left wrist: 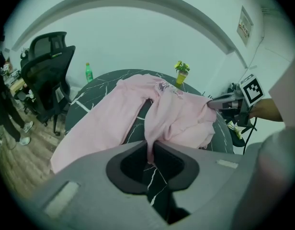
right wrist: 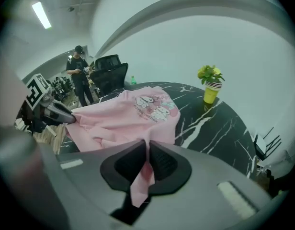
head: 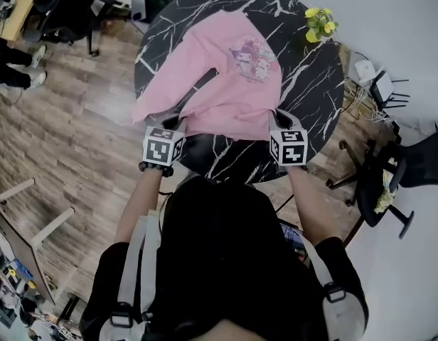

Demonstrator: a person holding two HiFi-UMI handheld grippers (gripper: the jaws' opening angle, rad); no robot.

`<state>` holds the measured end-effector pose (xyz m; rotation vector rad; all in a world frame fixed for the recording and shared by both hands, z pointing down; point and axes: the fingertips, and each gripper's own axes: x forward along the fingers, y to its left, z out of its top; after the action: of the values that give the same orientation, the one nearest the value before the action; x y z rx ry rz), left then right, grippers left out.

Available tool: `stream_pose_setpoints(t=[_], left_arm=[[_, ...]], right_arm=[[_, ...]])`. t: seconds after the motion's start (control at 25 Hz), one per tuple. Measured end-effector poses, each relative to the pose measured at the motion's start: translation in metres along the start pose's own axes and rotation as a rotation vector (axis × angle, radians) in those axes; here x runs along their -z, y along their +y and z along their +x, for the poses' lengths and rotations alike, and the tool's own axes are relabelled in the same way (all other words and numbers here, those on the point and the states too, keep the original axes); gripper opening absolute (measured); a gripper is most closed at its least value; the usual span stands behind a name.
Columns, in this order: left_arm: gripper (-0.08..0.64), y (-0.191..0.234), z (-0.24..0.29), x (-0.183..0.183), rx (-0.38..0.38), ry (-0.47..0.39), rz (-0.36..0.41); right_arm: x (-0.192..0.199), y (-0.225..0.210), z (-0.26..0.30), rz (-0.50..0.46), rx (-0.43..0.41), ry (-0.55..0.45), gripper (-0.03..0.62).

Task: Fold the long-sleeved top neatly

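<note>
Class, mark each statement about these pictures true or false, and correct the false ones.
1. The pink top lies on a black marble table. True.
2. The left gripper has its jaws wide open and empty. False: they are shut on the top's edge.
3. A yellow potted plant stands on the table, apart from the top. True.
4. The right gripper holds the plant. False: it is shut on the top.
5. The cartoon print faces up. True.
</note>
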<state>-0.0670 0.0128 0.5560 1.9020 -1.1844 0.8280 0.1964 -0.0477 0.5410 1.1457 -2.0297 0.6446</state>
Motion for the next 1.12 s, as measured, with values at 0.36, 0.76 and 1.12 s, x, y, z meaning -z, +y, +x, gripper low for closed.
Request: stream_pose_setpoints(t=[0.36, 0.76, 1.12], left_arm=[[0.044, 0.033, -0.03, 0.061, -0.108, 0.037, -0.139], [0.16, 0.048, -0.032, 0.055, -0.147, 0.061, -0.12], [0.178, 0.036, -0.001, -0.049, -0.071, -0.009, 0.025]], right_arm=[[0.009, 0.096, 0.02, -0.195, -0.236, 0.087, 0.026], [0.006, 0.118, 0.031, -0.244, -0.341, 0.135, 0.123], [-0.053, 0.078, 0.045, -0.193, -0.258, 0.056, 0.158]])
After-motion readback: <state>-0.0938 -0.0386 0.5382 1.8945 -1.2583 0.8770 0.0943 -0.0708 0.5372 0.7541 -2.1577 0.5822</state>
